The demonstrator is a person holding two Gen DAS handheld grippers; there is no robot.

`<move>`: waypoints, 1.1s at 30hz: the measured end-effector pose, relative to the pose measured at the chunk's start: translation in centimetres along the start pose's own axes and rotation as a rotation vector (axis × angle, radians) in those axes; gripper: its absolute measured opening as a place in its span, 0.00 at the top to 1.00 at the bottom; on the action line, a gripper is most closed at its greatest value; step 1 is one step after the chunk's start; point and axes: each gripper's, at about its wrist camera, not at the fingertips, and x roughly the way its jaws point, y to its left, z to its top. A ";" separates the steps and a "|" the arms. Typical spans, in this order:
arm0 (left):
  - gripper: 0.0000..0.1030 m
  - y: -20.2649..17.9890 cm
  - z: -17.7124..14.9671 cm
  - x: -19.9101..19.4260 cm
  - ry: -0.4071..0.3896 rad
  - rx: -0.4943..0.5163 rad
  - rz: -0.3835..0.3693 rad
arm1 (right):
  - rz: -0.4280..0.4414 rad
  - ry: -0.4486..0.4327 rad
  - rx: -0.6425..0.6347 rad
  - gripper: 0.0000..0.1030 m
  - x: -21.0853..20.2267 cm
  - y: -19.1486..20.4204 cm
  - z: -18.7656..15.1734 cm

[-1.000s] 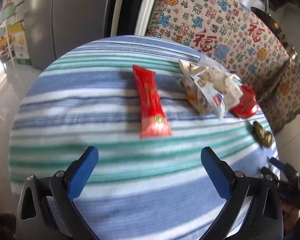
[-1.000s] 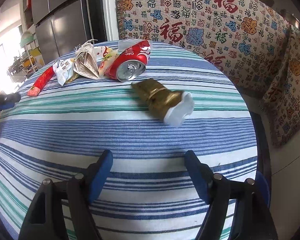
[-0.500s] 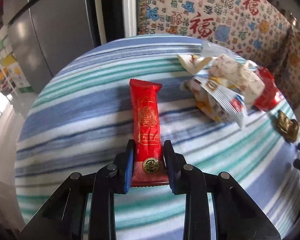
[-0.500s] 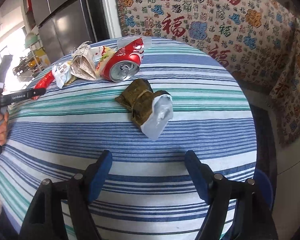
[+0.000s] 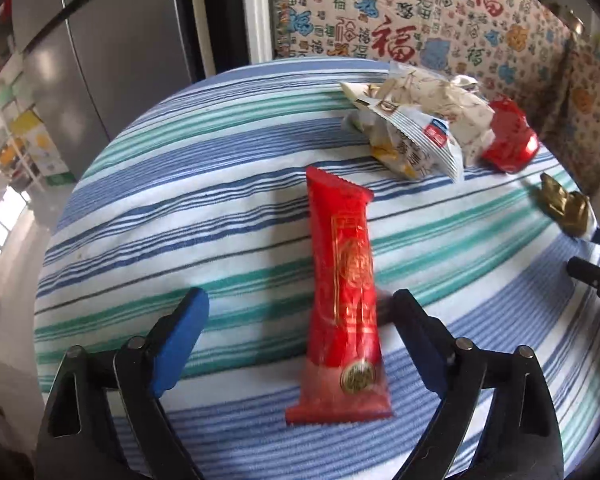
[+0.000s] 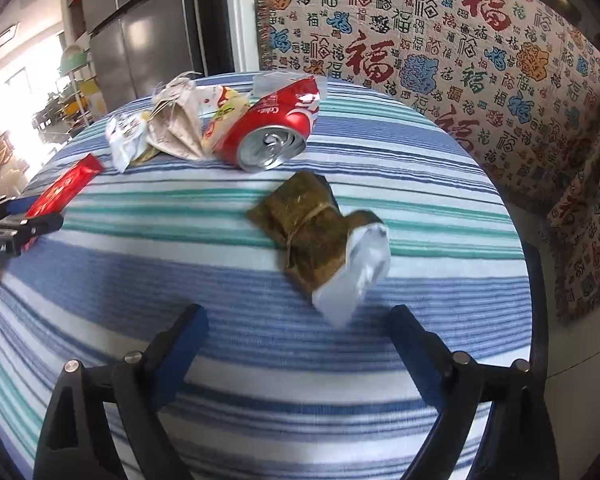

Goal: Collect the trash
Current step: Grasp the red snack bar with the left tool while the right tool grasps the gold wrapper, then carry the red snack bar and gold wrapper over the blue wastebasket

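Now, in the left wrist view, we see the left gripper with its jaws spread wide; half a second ago they stood pinched close against the red snack wrapper, and they have just been opening. The wrapper lies flat on the striped tablecloth between the two blue pads, nearer the right one, and neither pad presses on it. Its long axis runs roughly from 12 to 6 o'clock, and its lower end now reaches further down the picture than before. At about 1 o'clock from it sits the pile of crumpled wrappers, with the red soda can just beyond at 2 o'clock. The brown leaf packet lies at 3 o'clock near the table's edge, touching a blue fingertip of the right gripper.

In the right wrist view, we see the right gripper with its jaws apart; they have just been opening further, and nothing lies between them. The brown leaf packet, with its white torn end, rests at 12 o'clock just ahead of the pads, closer than a half second ago. The soda can lies on its side behind it, against the pile of wrappers at 11 o'clock. The red snack wrapper shows at 10 o'clock, beside the left gripper.
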 end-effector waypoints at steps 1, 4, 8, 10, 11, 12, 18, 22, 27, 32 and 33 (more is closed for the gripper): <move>0.06 0.0 0.2 0.2 0.004 0.001 0.002 | -0.001 0.000 0.001 0.08 0.4 0.0 0.5; 0.01 0.2 0.6 0.8 0.014 -0.003 -0.003 | 0.023 0.019 -0.027 0.07 1.4 -0.2 1.7; 0.00 0.2 0.3 0.6 0.017 0.000 -0.007 | 0.037 0.075 -0.050 0.08 1.7 -1.0 2.4; 0.00 0.2 0.2 0.6 0.017 -0.001 -0.006 | 0.031 0.082 -0.067 0.08 1.5 -1.4 2.4; 0.00 0.2 0.2 0.6 0.017 -0.002 -0.007 | 0.016 0.079 -0.080 0.08 1.4 -1.4 2.4; 0.00 0.1 0.2 0.6 0.017 -0.002 -0.006 | 0.003 0.070 -0.094 0.08 1.1 -1.4 2.6; 0.00 0.1 -0.1 0.3 0.017 -0.003 -0.001 | 0.022 -0.019 -0.148 0.08 -0.7 -0.3 3.6; 0.07 0.2 -0.2 -0.1 0.007 0.006 -0.009 | 0.046 0.063 -0.132 0.59 1.0 -0.4 3.6; 0.71 -0.6 -0.3 -1.6 -0.028 0.047 -0.083 | 0.079 0.058 -0.065 0.64 -0.2 -1.0 3.5; 0.77 -0.3 -0.1 -3.3 -0.086 0.008 -0.168 | 0.092 0.015 -0.030 0.64 -2.6 -0.8 3.4; 0.77 -0.1 -0.1 -3.6 -0.092 -0.005 -0.185 | 0.094 0.013 -0.022 0.64 -2.8 -1.0 3.4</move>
